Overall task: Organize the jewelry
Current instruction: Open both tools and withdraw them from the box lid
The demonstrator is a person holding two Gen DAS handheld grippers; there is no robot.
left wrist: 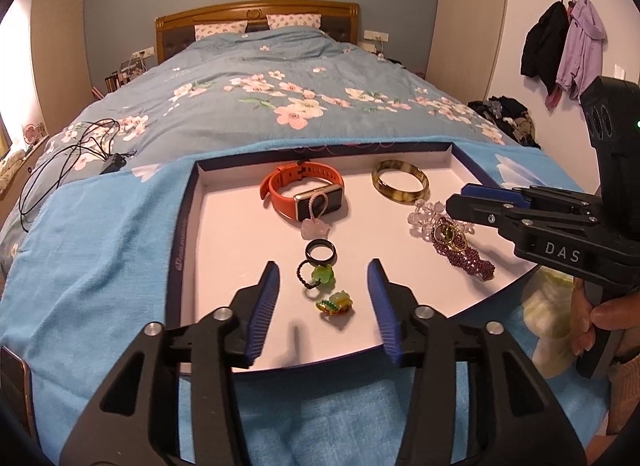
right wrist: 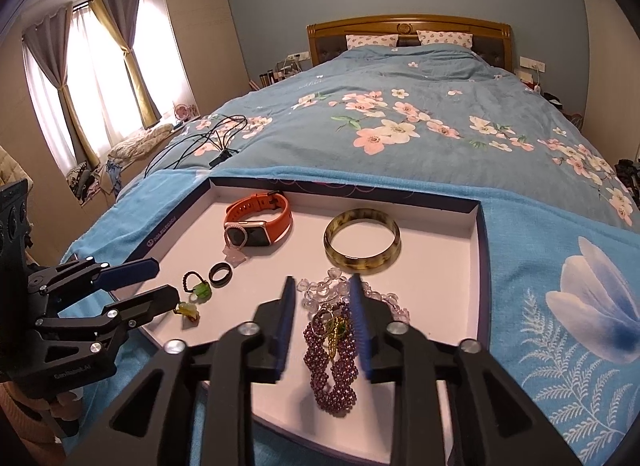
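A white-lined tray [left wrist: 224, 266] [right wrist: 440, 266] lies on the bed and holds the jewelry. My left gripper [left wrist: 323, 266] is open, its fingers either side of a green pendant on a black cord [left wrist: 320, 276] and a yellow-green ring [left wrist: 335, 303]. A black ring [left wrist: 320, 252], an orange watch [left wrist: 304, 189] and an amber bangle [left wrist: 400, 183] lie beyond. My right gripper [right wrist: 322, 286] is open over a purple bead bracelet [right wrist: 330, 362], with a clear crystal bracelet [right wrist: 324, 290] just ahead. The right gripper also shows in the left wrist view [left wrist: 472, 201].
A light blue towel [left wrist: 100, 266] lies under the tray, on the floral duvet [right wrist: 400, 125]. Black cables [left wrist: 80, 153] lie on the bed to the left. Coats [left wrist: 560, 45] hang on the right wall. A phone edge [left wrist: 14, 386] is at far left.
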